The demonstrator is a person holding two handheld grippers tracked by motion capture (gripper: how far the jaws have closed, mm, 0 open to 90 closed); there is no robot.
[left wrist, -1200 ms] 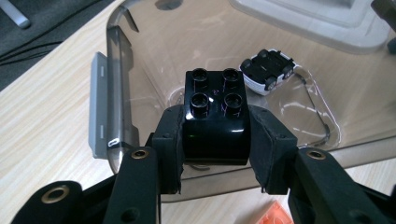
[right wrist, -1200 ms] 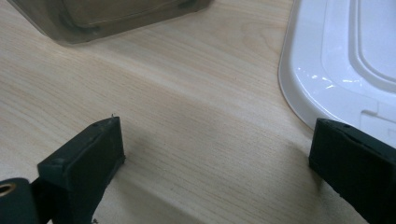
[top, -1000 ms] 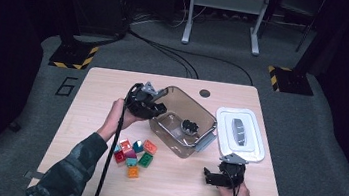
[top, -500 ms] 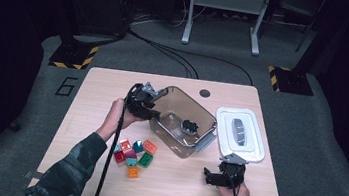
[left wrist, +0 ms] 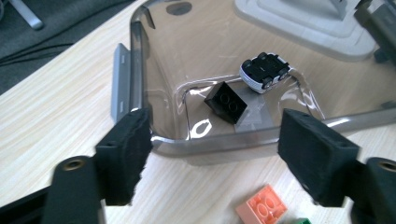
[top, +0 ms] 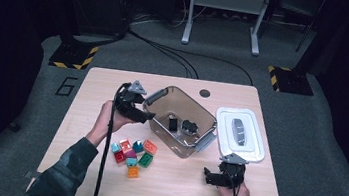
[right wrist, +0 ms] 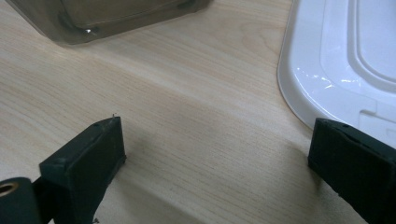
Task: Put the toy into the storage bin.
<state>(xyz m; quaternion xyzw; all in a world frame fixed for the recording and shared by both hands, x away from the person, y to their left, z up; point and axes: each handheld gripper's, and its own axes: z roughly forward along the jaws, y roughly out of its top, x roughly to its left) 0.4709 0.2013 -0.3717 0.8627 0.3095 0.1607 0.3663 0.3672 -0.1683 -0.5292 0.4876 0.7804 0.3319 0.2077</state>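
My left claw (top: 146, 117) hangs at the near rim of the clear bin (top: 156, 124), and its jaws have just been opening — nothing sits between the pads now, as the left claw view makes plain. Down in the bin lies the black brick (left wrist: 226, 101), flat on the floor of it, just beside a small black-and-white toy car (left wrist: 265, 70). So I judge this the drop step done: one brick delivered, claw released. My right claw (top: 209, 177) rests low over the bench (top: 176, 189), spread wide and holding nothing, with the white lid (right wrist: 345, 60) just beside one pad. The rest of the work waits on the bench near my left forearm: a cluster of coloured bricks (top: 131, 151), with the orange brick (left wrist: 260, 208) closest under my left claw. Next move, I reckon, is to swing the left claw back and down to that cluster, square the pads either side of one brick, and clench without nudging its neighbours, since they lie packed close together.
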